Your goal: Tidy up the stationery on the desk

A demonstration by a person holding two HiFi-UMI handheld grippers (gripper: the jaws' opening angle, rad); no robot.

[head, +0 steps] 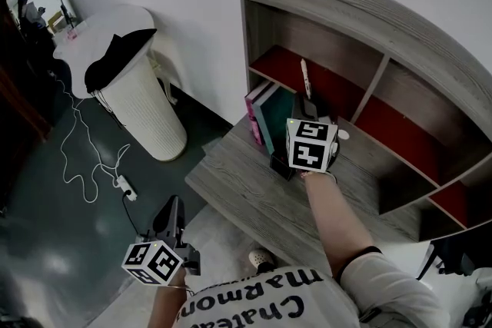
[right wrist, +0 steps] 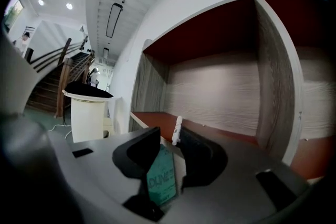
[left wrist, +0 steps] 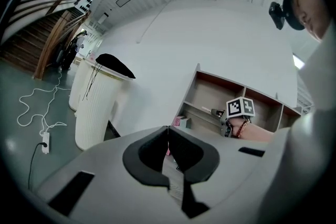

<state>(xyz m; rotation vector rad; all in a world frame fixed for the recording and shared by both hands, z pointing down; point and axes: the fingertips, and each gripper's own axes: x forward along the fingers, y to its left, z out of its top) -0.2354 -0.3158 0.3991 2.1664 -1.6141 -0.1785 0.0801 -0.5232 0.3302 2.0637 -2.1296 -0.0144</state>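
Note:
My right gripper (head: 306, 101) is over the wooden desk (head: 246, 192), in front of the shelf unit, shut on a white pen (head: 305, 76) that sticks up from its tips. In the right gripper view the white pen (right wrist: 177, 130) stands between the jaw tips of my right gripper (right wrist: 170, 134), with a teal book (right wrist: 161, 180) showing below the gap. That teal book (head: 275, 119) leans against a pink book (head: 254, 113) at the desk's left end. My left gripper (head: 172, 205) hangs low off the desk's left front, over the floor; in its own view my left gripper (left wrist: 168, 131) is shut and empty.
The shelf unit (head: 361, 100) has red-lined compartments behind the desk. A white ribbed basket (head: 142, 107) with a black cloth stands left of the desk. A power strip (head: 124, 187) and white cable lie on the floor. A dark chair (head: 453, 253) is at the right.

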